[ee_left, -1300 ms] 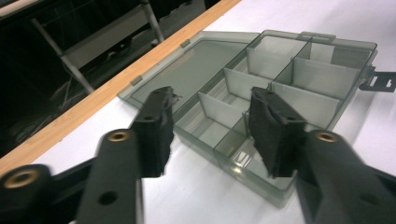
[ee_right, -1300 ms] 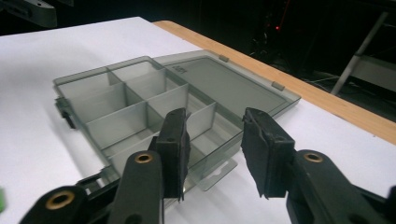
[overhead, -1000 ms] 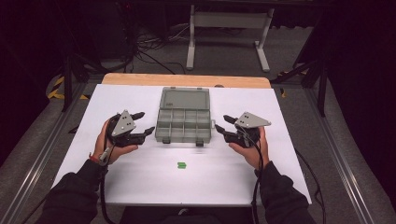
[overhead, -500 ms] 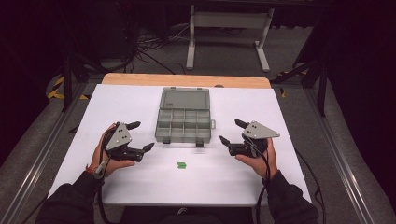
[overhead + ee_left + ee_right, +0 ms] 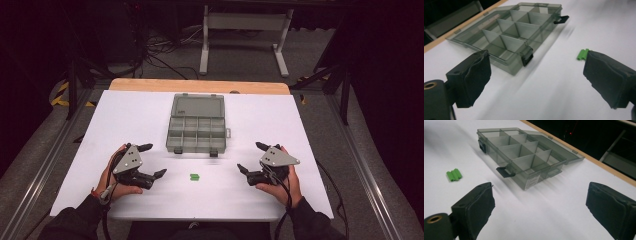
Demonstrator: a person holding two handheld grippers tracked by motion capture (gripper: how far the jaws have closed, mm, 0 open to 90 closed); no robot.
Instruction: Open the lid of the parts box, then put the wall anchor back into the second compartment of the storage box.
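compartment box (image 5: 196, 127), smoky grey see-through plastic, sits open on the white table (image 5: 310, 125) at mid-depth, centred btw the two hands; its lid (image 5: 198, 105) is folded flat back toward the wooden far edge (image 5: 200, 86) of the table; tray part is split into rows of small cells by thin dividers, all cells look bare in both gripper views; two dark latches hang off the near wall, one (image 5: 527, 58) at the box corner closest to the left gripper, the other (image 5: 505, 171) sticking out toward the right gripper; left gripper (image 5: 150, 161) rests low at the near-left of the table, held in the person's left hand (image 5: 112, 175), grey three-cornered plate on top, w/ jaws spread wide & nothing btw them; they have just been opening; right gripper (image 5: 250, 157) mirrors it at the near-right in the right hand (image 5: 282, 182), jaws likewise released wide apart, just been opening too, bare table btw the pads; both grippers point inward toward the middle, each well apart from the box; green piece (image 5: 194, 176), small, ribbed, lies on the table near the front, btw the two grippers & in front of the box, touching neither; in the left gripper view it sits just beside the right-hand jaw's tip (image 5: 582, 54); in the right gripper view it's off to the left (image 5: 454, 175), apart from the jaws.
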